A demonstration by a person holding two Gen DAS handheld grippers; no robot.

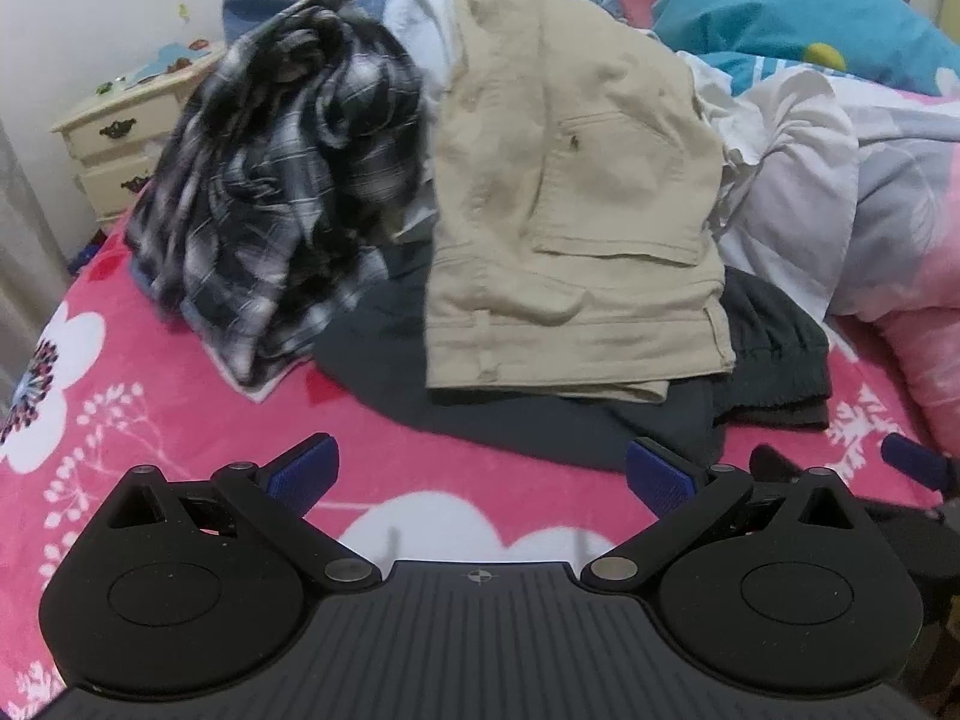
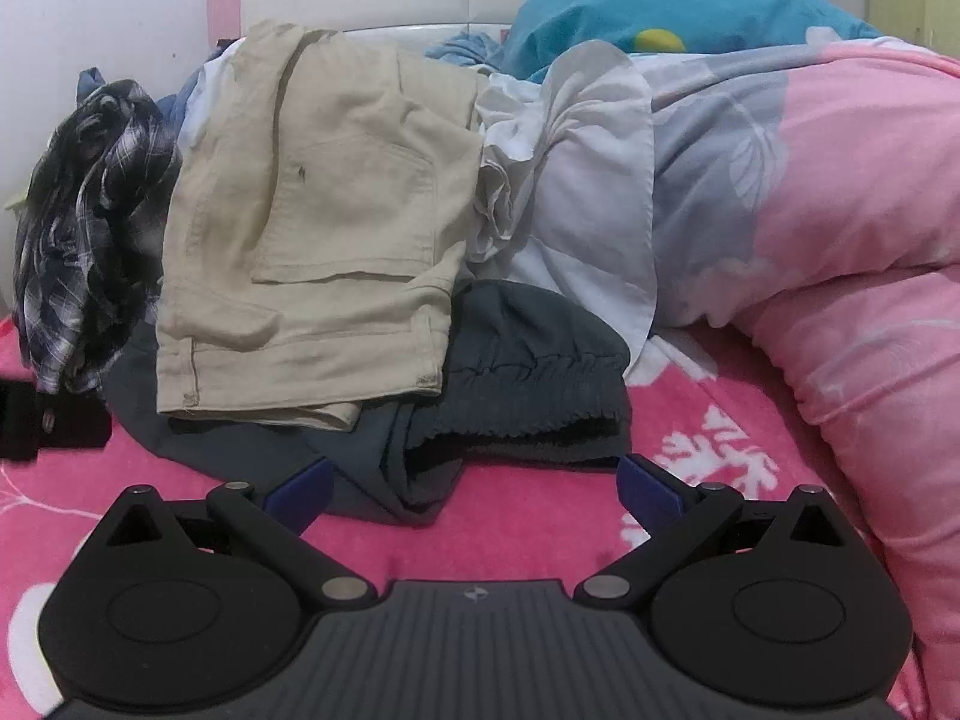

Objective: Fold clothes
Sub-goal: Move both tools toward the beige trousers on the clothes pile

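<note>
We found the left gripper (image 1: 480, 474) with its blue-padded fingers (image 1: 303, 471) spread wide and holding nothing, hovering over the pink fleece bedspread with white flowers (image 1: 120, 408). The right gripper (image 2: 474, 489) was likewise wide open and empty, its blue pads (image 2: 648, 483) flanking the near edge of the dark grey garment with a gathered elastic hem (image 2: 528, 384), though we could not tell whether they touched it. The clothes lay heaped at 12 o'clock from both grippers. In the left wrist view, the beige cotton shorts with flap pockets (image 1: 570, 192) draped over the pile's middle, lying on the dark grey garment (image 1: 456, 384). The crumpled black-and-white plaid shirt (image 1: 270, 180) sat at 10 o'clock, just beside the shorts. A rumpled white cloth (image 1: 792, 180) lay at 2 o'clock, against a pink and grey quilt (image 2: 840, 180). A teal printed pillow (image 1: 810, 6) rested at 1 o'clock, near the headboard. A cream bedside drawer chest (image 1: 114, 138) stood at 10 o'clock, beyond the bed's edge.
</note>
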